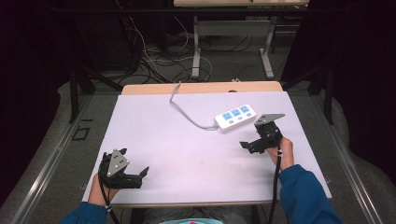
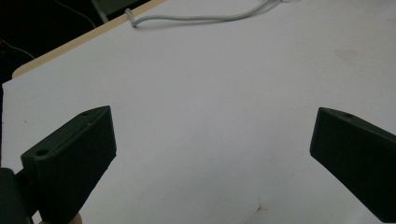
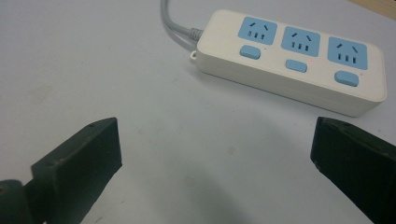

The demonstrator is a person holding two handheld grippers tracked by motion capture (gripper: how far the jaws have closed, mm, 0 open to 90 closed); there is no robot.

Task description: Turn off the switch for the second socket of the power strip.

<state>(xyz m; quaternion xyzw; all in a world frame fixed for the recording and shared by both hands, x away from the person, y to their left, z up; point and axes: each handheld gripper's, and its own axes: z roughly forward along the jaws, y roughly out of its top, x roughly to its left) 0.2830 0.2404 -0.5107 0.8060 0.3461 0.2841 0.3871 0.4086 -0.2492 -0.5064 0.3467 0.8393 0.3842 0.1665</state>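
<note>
A white power strip (image 1: 236, 116) with three blue sockets and three blue switches lies right of the table's centre; its grey cable (image 1: 184, 111) runs off over the far edge. In the right gripper view the power strip (image 3: 299, 58) lies just ahead of the jaws. My right gripper (image 1: 252, 140) is open and empty, a little in front of the strip. Near the front left corner my left gripper (image 1: 140, 173) rests open, nothing between its jaws. In the left gripper view the jaws of the left gripper (image 2: 212, 158) stand wide apart over the bare white mat (image 2: 210, 93), with the cable (image 2: 196, 17) far ahead.
The white mat (image 1: 187, 154) covers the wooden table (image 1: 201, 87). Behind the table stand a metal desk frame (image 1: 231, 42) and tangled floor cables (image 1: 159, 60). Blue sleeves (image 1: 306, 196) enter from the bottom.
</note>
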